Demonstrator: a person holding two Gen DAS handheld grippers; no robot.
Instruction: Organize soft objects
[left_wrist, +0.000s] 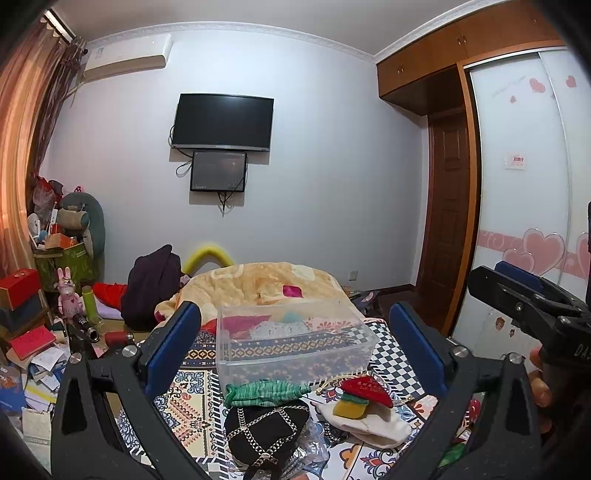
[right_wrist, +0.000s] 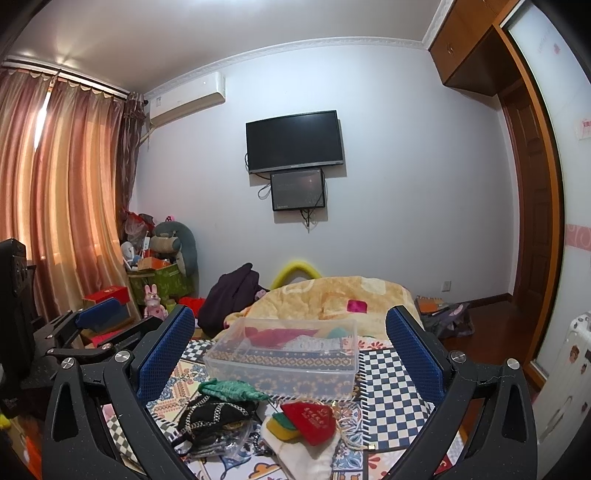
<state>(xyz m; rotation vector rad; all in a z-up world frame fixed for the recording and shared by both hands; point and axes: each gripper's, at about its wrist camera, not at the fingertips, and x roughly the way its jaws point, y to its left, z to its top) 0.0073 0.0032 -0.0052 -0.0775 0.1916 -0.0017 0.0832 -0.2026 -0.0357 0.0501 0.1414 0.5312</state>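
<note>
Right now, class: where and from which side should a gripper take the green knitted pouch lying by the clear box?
Probably grip the green knitted pouch across its bunched middle, from above: it lies flat and long, with the clear box right behind it and the black pouch in front.

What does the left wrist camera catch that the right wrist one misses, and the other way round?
Only the left wrist view shows the books and papers heaped at the bedside, and the right gripper from the side. Only the right wrist view shows the full curtains, the white radiator and the left gripper from the side. Both show the clear plastic box, green knit pouch, black chain-patterned item, red triangular pouch, TV and both grippers open.
</note>
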